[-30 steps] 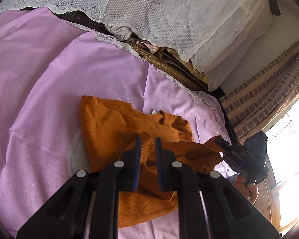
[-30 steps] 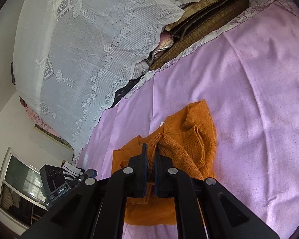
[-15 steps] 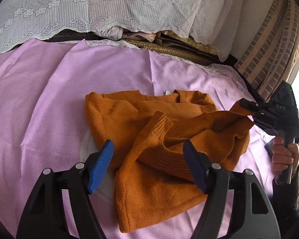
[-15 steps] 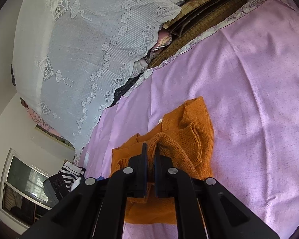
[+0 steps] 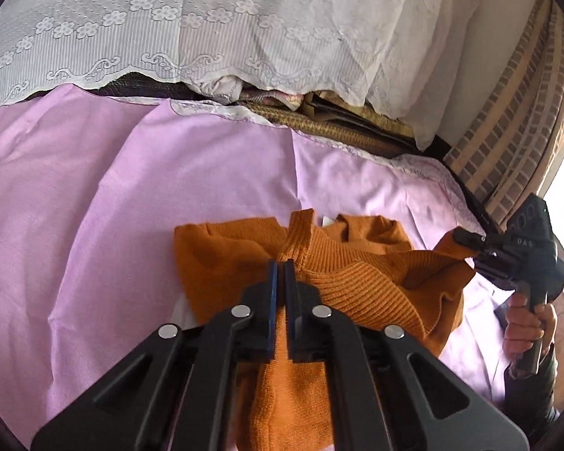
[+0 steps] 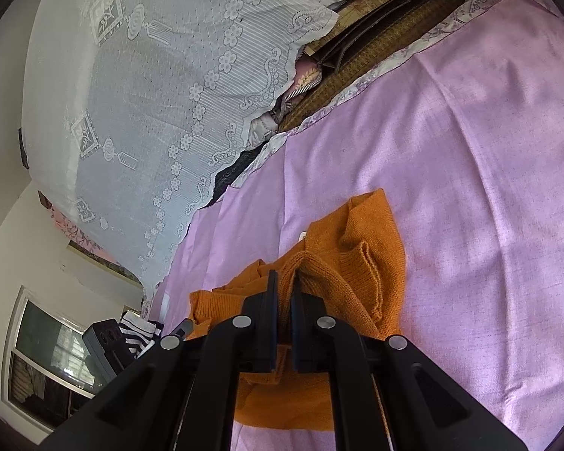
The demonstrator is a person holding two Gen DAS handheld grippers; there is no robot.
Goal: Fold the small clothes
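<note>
Plainly, garment: an orange knitted sweater [image 5: 361, 282], ribbed along its edges, lies bunched and partly doubled over, not yet a neat fold.
Where it lies: on the pink bedsheet [image 5: 131, 195], toward the near side of the bed, with the sheet showing bare all around its far edge.
Surface detail: a small white label [image 5: 326, 220] shows at the neckline; one ribbed band stands up in a ridge at the middle, and a cuffed sleeve end [image 6: 364, 263] lies folded on top in the right wrist view.
Left gripper [image 5: 281, 263]: its jaws have just been closing and now stand pressed together, with a ribbed fold of the sweater pinched between the blue pads.
Right gripper [image 6: 284, 282]: clamped on a raised ridge of the knit, which rises between its fingers; in the left wrist view it pulls the far corner of the sweater out to the right.
Person: a hand [image 5: 526, 323] wraps the right gripper's handle.
Backdrop: white lace cover [image 5: 206, 30] over the bedding at the head of the bed.
</note>
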